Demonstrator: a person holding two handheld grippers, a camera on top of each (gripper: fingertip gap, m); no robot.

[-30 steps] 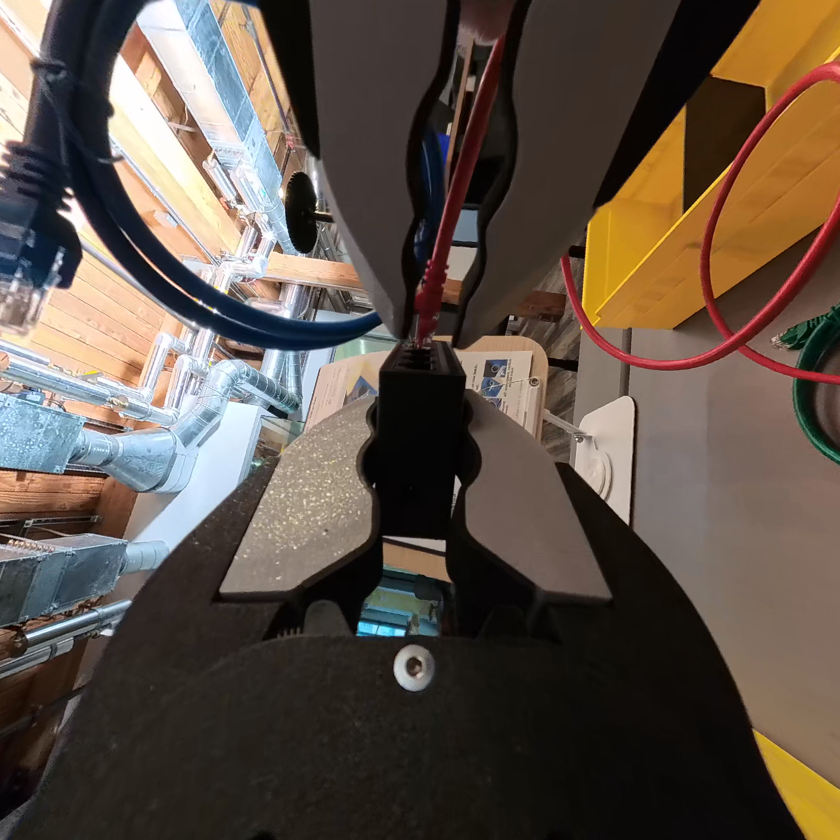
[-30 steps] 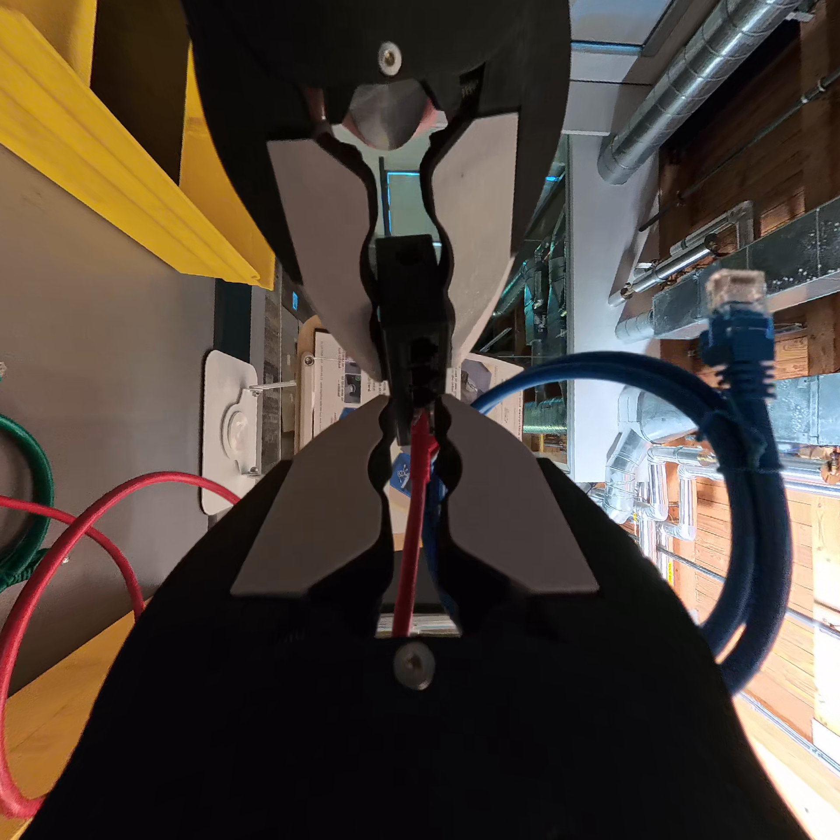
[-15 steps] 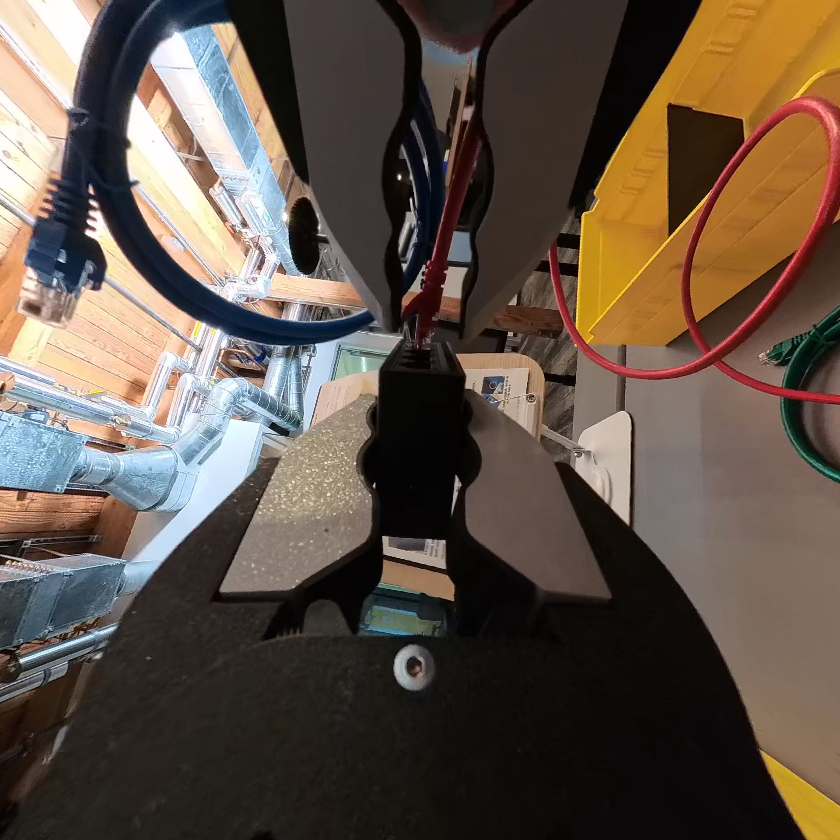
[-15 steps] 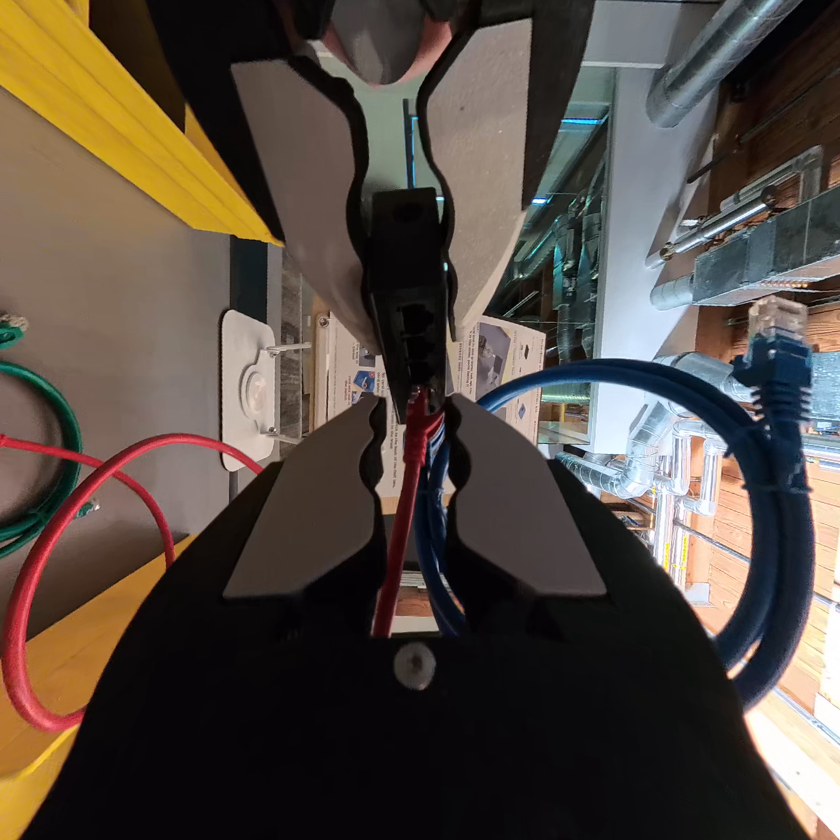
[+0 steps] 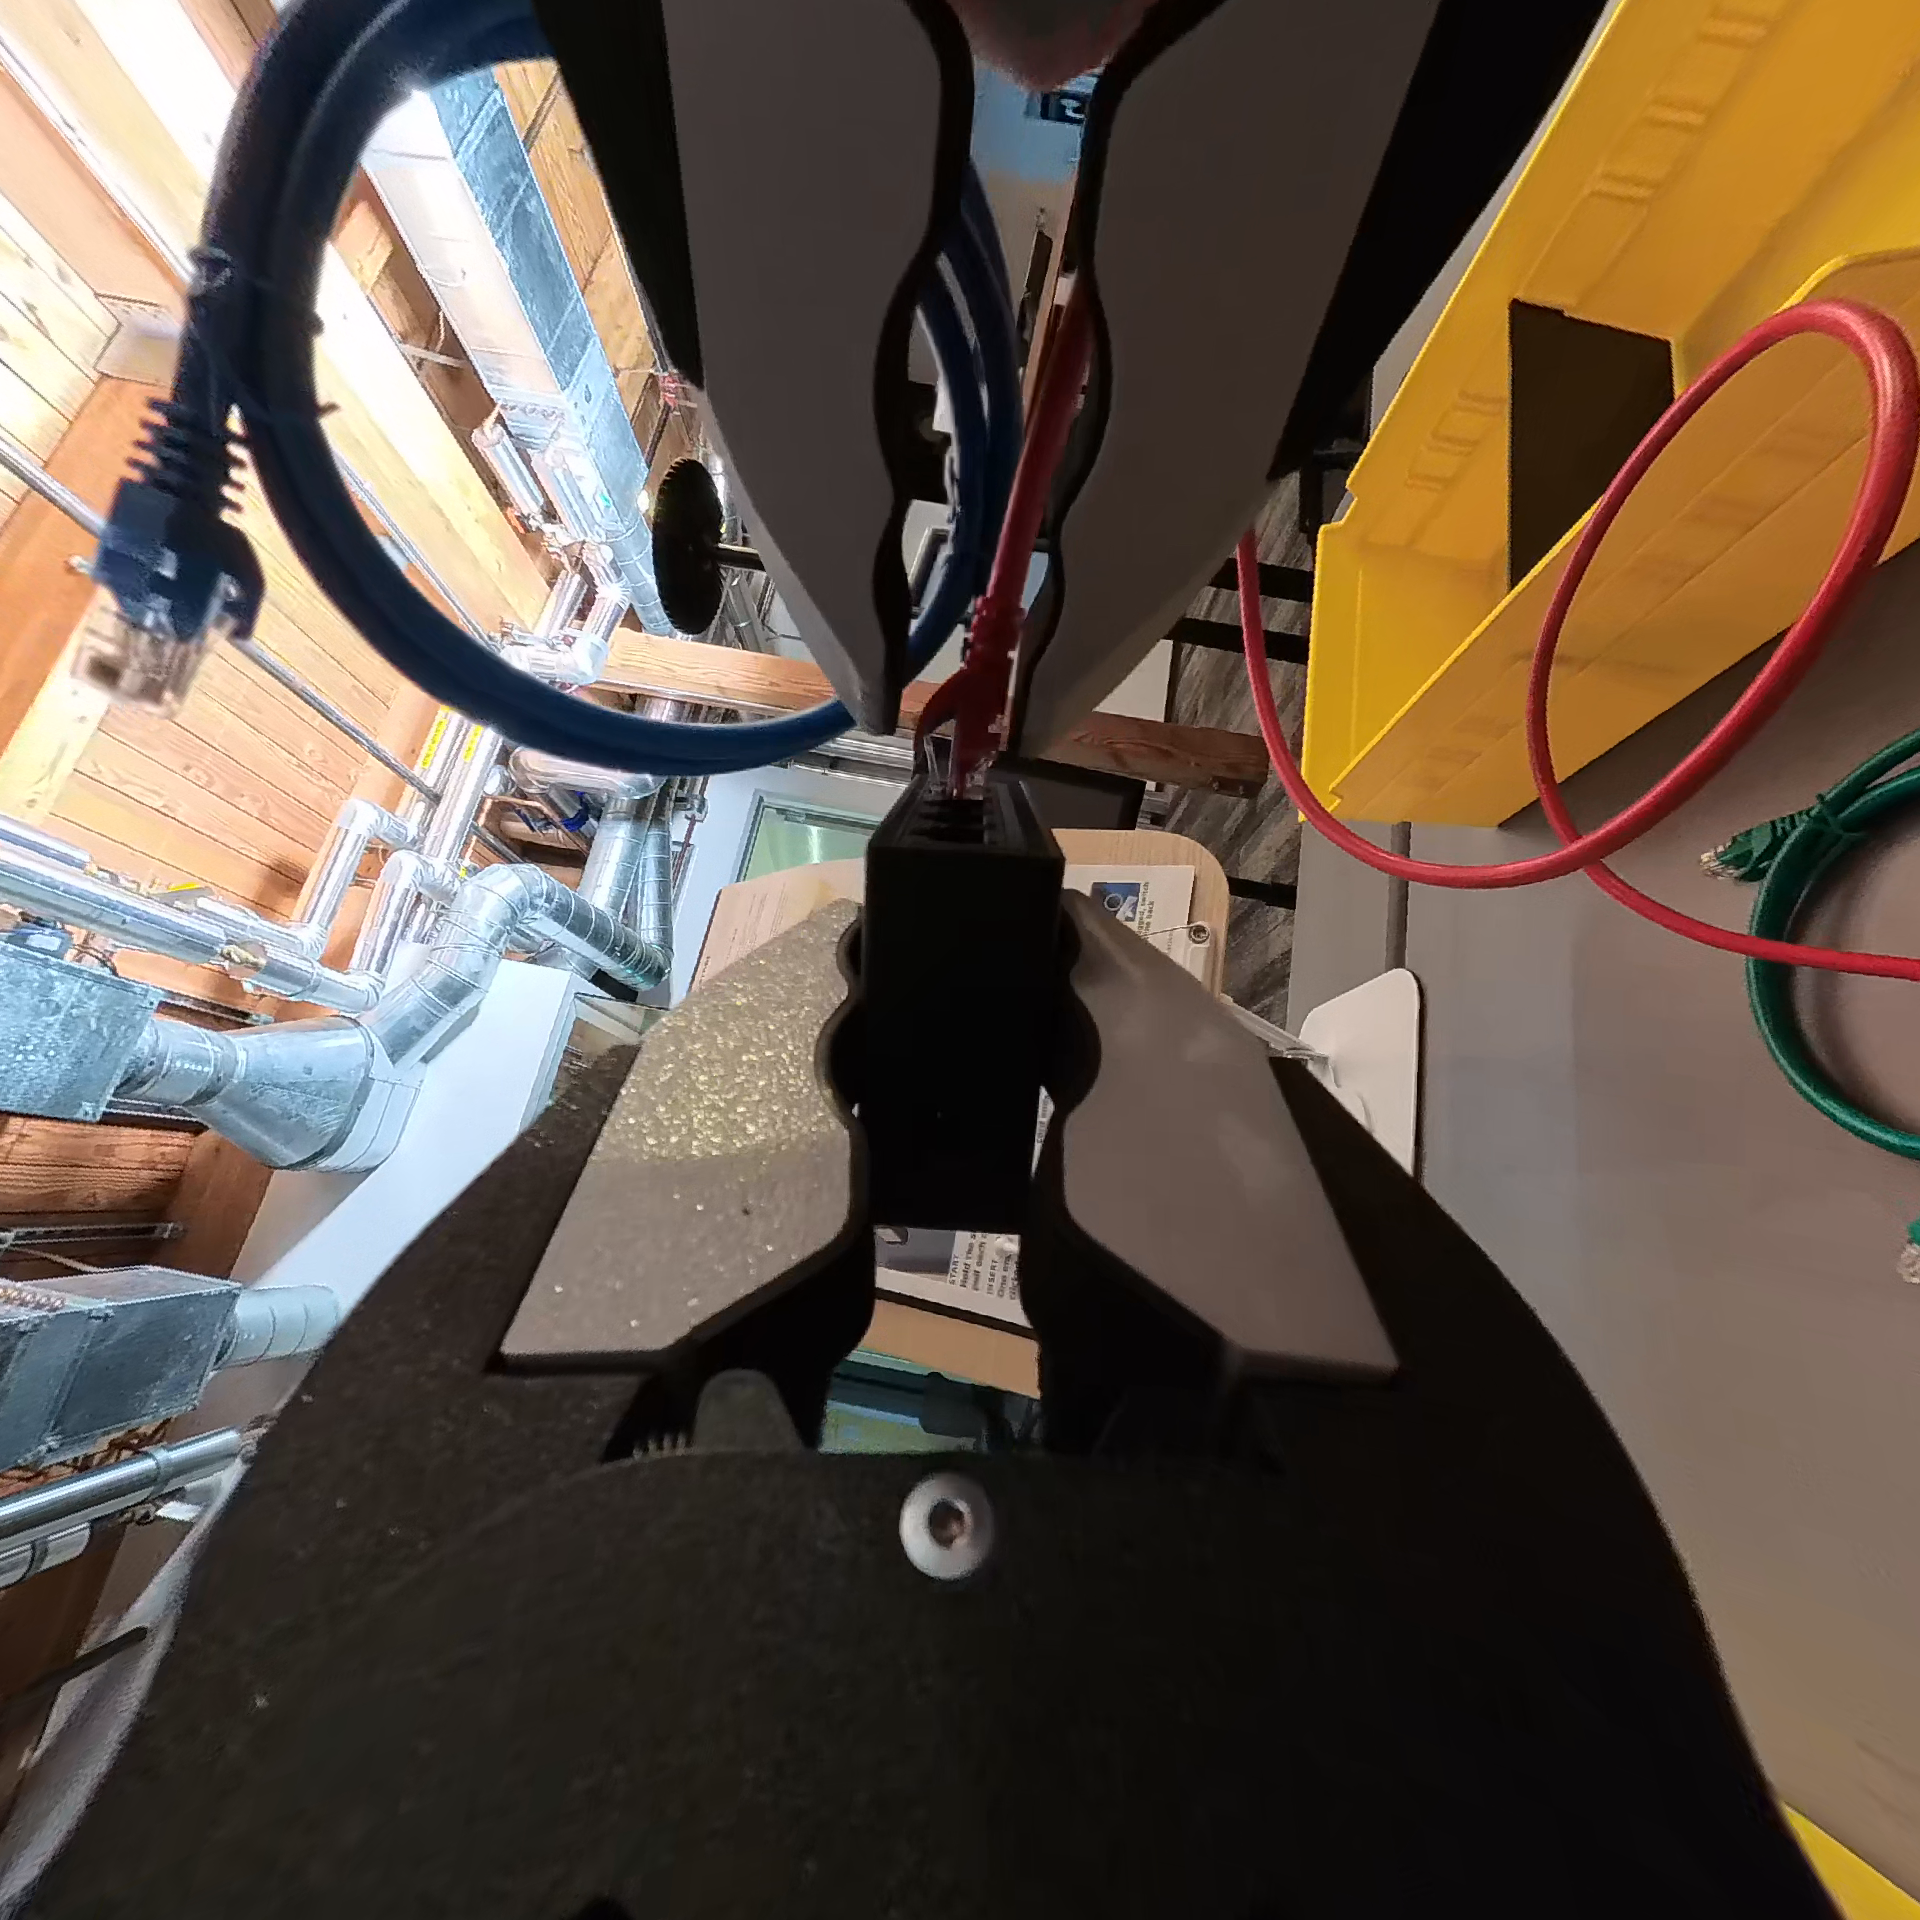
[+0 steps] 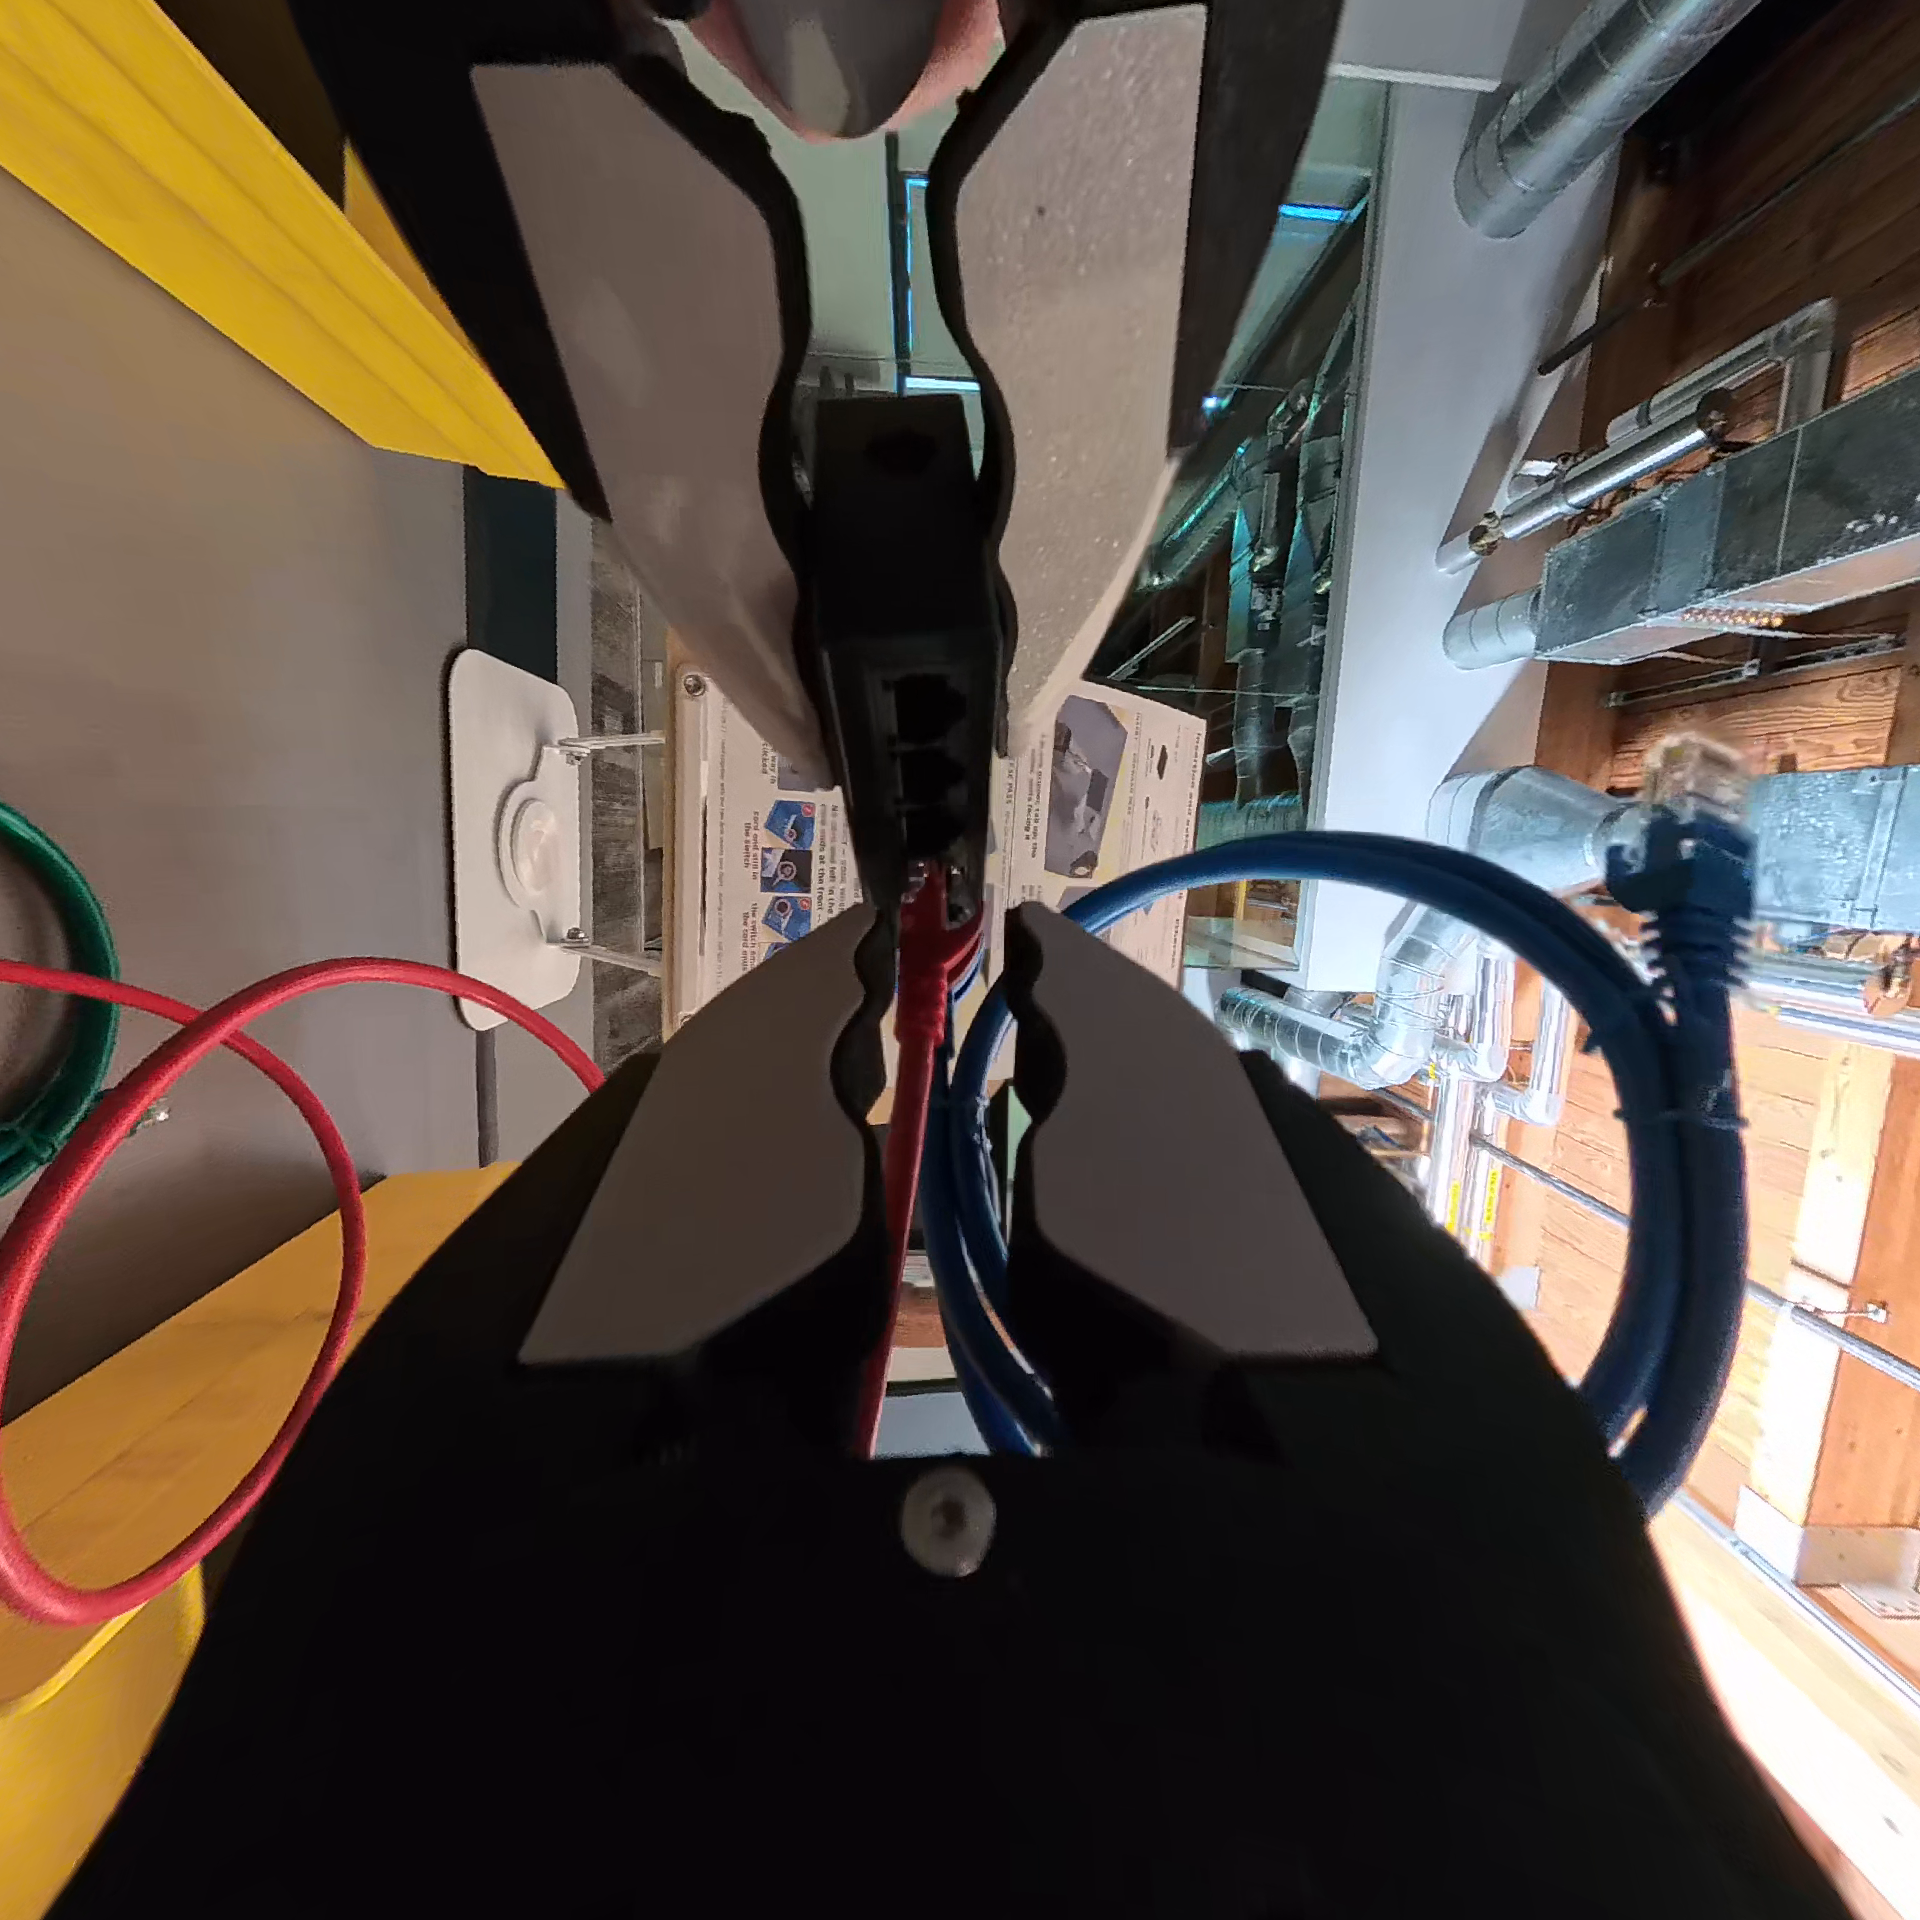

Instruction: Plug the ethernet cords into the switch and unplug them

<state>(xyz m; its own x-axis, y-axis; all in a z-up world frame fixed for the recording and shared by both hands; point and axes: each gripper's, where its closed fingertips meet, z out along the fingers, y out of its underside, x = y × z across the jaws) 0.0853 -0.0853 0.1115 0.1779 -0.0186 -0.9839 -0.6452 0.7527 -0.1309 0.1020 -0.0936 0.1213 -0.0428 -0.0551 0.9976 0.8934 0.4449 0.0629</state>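
My left gripper [image 5: 961,935] is shut on the black switch [image 5: 961,1039], holding it by its sides with the ports facing the right gripper. A red ethernet cord [image 5: 1023,520] is plugged into an end port. My right gripper [image 6: 940,925] is open just behind the red plug [image 6: 925,935]; the cord runs between its fingers without being pinched. The switch [image 6: 899,540] shows three empty ports above the red plug. A blue cord [image 6: 1351,857] also passes between the right fingers and loops out, its free plug [image 5: 156,582] hanging in the air. I cannot tell where its other end goes.
The red cord's slack [image 5: 1455,878] loops over the grey table [image 5: 1662,1351] and a yellow bin [image 5: 1662,312]. A coiled green cord [image 5: 1787,1070] lies on the table. A white plate [image 6: 499,831] stands at the table's edge. Another yellow bin [image 6: 125,1403] sits near me. Both grippers' tips are close together, under 4 cm apart.
My right gripper has opened off the red cord, which stays in the switch, and has drawn back slightly. The left gripper still holds the switch.
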